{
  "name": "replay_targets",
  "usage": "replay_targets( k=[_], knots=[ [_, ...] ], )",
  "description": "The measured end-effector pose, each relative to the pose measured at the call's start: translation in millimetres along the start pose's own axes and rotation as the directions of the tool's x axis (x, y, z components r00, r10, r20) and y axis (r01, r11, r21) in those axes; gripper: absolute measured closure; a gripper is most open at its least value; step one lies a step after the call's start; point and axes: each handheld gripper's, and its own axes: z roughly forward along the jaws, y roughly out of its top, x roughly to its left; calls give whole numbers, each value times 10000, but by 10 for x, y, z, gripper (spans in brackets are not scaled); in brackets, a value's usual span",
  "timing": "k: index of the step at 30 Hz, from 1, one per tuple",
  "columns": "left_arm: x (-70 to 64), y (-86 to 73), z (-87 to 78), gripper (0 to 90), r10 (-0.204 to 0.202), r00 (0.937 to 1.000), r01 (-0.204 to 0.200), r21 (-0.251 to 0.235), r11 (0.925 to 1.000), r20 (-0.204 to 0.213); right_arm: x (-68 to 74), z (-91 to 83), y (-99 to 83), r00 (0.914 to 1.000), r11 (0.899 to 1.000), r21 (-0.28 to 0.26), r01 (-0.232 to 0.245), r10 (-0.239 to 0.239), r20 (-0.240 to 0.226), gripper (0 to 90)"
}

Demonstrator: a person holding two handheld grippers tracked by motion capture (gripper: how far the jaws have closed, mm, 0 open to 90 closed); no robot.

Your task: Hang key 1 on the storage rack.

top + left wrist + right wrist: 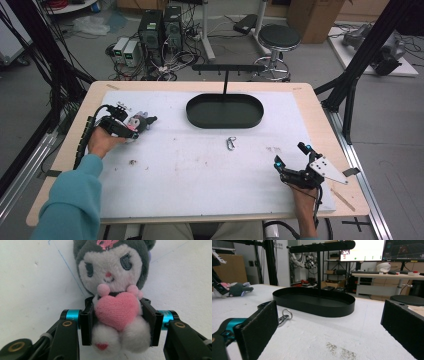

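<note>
Left gripper (117, 322) jaws clamp plush toy (115, 290), ears cropped; right gripper (324, 330) jaws apart.

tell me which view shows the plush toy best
The left gripper view: the plush toy is close up, face, pink heart and feet clear, the left gripper clamped on its body. In the high view it is small. In the right gripper view it lies far off at the left edge.

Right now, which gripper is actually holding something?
The left gripper: its jaws clamp the plush toy at the pink heart. The right gripper stands open, apart from the carabiner.
</note>
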Motion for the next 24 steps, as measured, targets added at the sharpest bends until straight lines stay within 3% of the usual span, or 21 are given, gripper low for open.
replay_targets(
  k=[7,12,15,17,24],
  knots=[
    [4,-4,-52,532,303,9995,-301,-400,9987,32,1,1,0,10000,10000,-7,-4,4,12,7],
    [5,8,-119,533,422,9991,-410,-988,9943,103,3,0,0,10000,10000,19,-13,12,14,6],
    [20,12,-197,533,404,9987,-351,-1571,9870,306,3,0,0,10000,10000,20,-10,10,11,6],
    [23,14,-221,533,426,9986,-368,-1680,9851,311,2,0,0,10000,10000,17,-8,8,11,7],
    [11,14,-328,533,701,9966,-566,-2542,9655,442,5,1,0,10000,10000,10,-7,7,22,6]
  ],
)
